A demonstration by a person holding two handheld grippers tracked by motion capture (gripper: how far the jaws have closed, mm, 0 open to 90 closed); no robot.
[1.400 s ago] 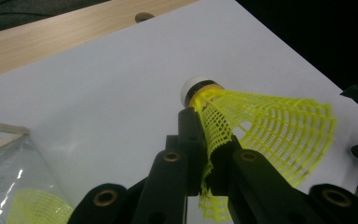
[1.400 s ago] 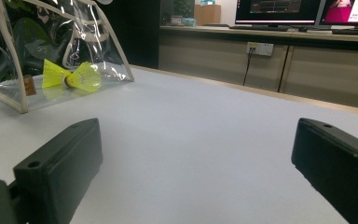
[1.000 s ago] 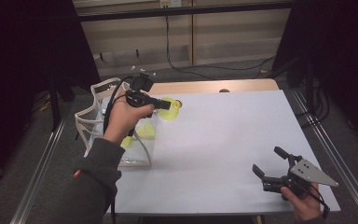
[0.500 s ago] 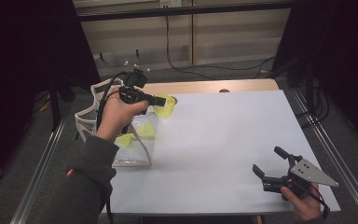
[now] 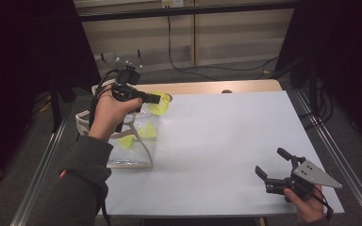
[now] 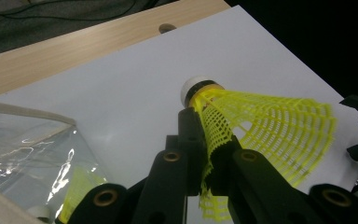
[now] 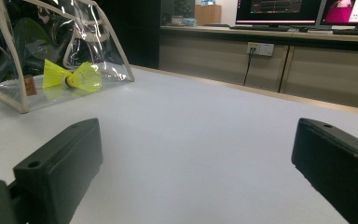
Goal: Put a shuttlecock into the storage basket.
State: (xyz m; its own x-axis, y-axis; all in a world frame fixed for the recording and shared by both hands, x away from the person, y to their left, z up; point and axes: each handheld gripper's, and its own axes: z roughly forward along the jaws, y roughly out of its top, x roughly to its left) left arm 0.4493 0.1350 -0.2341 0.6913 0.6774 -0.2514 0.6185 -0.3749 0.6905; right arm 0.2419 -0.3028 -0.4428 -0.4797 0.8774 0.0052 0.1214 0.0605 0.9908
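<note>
On white table (image 5: 226, 141), dark room

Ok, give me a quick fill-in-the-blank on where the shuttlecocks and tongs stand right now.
1. The left tongs are shut on a yellow ____.
2. The right tongs rest with jaws ____.
3. More shuttlecocks lie inside the clear ____.
4. The held shuttlecock's cork tip is ____ in colour.

Missing words: shuttlecock; open; bag; white
</note>
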